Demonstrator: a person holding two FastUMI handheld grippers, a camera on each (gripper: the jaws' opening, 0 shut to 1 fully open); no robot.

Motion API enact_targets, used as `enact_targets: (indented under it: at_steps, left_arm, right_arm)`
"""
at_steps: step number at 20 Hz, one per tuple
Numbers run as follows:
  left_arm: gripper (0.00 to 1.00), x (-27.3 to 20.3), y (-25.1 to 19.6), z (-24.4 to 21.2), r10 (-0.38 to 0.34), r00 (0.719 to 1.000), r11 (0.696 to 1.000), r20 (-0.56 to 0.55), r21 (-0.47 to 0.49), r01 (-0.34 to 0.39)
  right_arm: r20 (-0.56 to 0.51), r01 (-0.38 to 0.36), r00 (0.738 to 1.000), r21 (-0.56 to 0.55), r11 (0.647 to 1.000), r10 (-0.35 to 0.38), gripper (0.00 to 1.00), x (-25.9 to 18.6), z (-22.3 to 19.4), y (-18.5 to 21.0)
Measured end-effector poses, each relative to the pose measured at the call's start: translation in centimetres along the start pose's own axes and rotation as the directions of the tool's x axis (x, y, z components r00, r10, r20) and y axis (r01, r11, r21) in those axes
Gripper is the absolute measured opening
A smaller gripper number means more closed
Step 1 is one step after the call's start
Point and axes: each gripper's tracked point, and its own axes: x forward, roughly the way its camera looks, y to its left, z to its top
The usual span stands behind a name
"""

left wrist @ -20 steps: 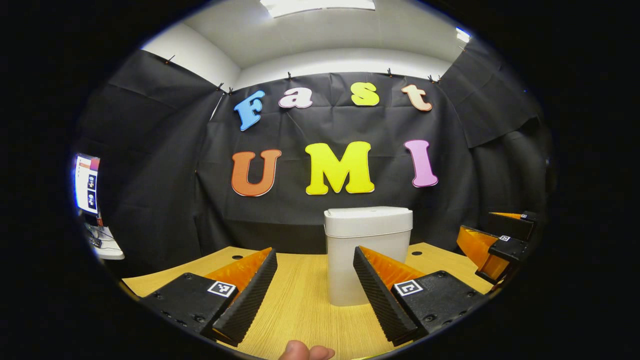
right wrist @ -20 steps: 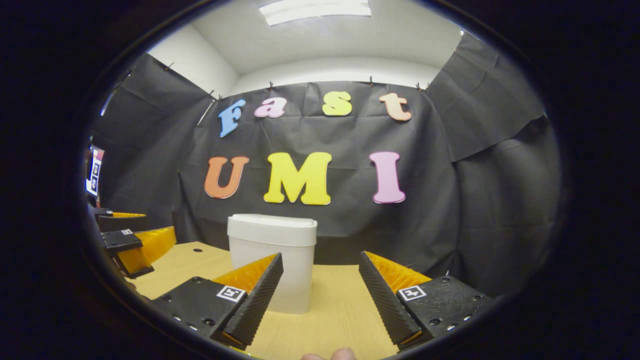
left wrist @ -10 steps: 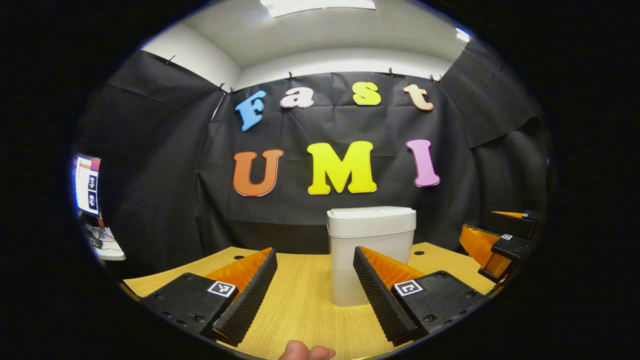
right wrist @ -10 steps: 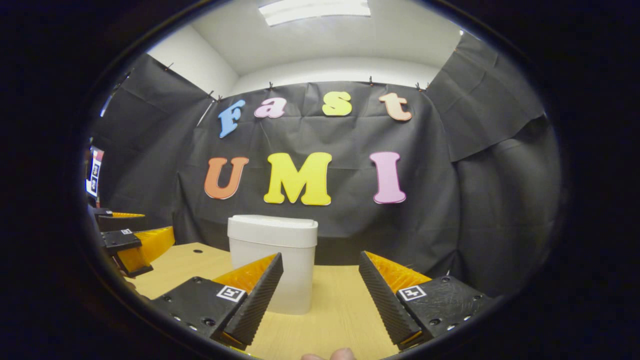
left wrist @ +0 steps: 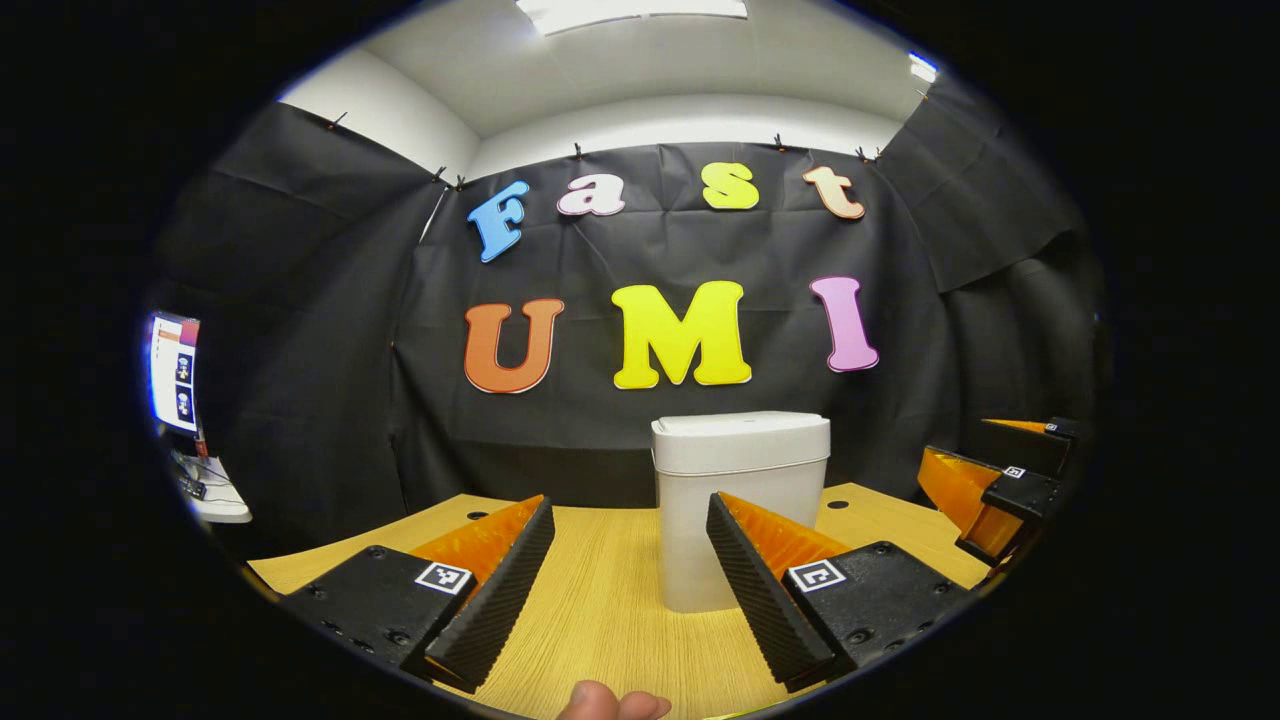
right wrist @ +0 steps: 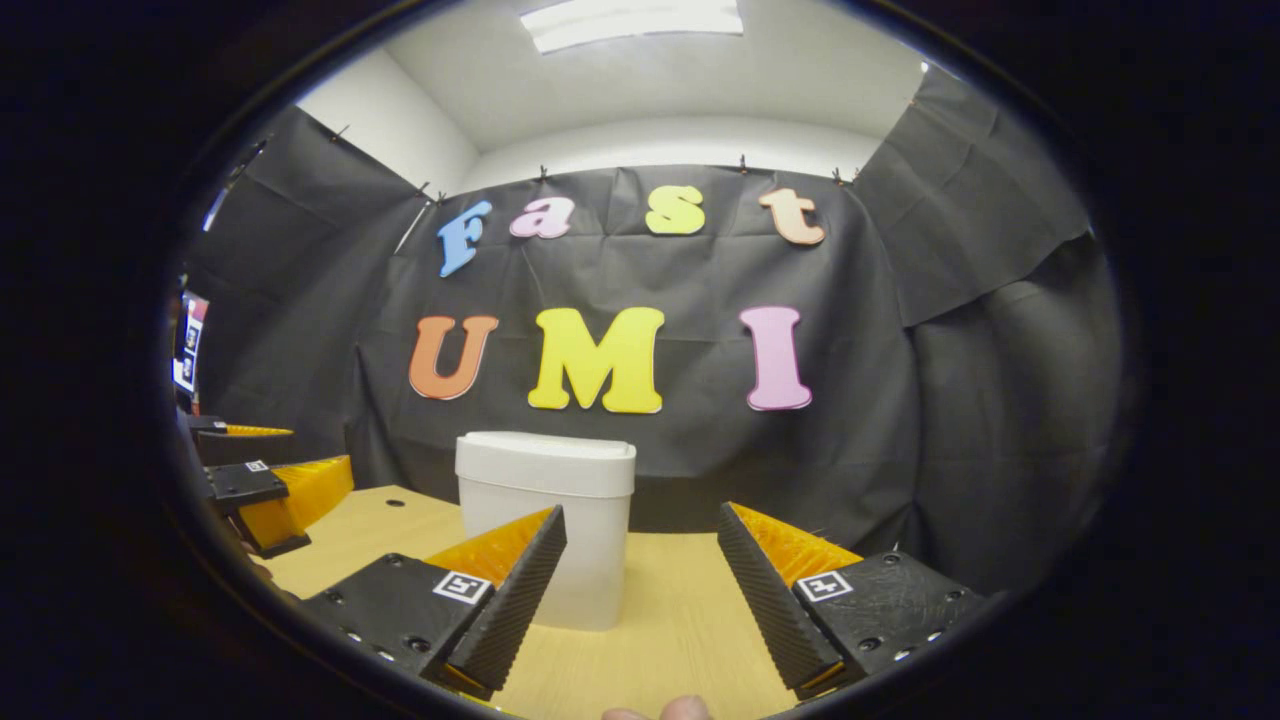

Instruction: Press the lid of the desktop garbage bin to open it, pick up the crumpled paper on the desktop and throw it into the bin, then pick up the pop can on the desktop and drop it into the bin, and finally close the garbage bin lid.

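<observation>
Jaws on both the left gripper and the right gripper stand wide, holding nothing, apparently poised short of the bin to press its closed lid. The bin stands upright on the table. Left of the bin, the left gripper view catches a screen

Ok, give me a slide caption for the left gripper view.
Open left gripper faces the closed bin on the wooden table, right gripper alongside.
</observation>
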Motion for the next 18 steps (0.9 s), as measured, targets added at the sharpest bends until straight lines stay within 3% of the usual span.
enact_targets:
  at_steps: [18]
  left_arm:
    - [0.99, -0.25, 0.27, -0.32, 0.009, 1.0, 1.0, -0.006, -0.007, -0.009]
  right_arm:
    - [0.004, -0.006, 1.0, -0.001, 1.0, 0.006, 0.93, -0.41, -0.03, 0.63]
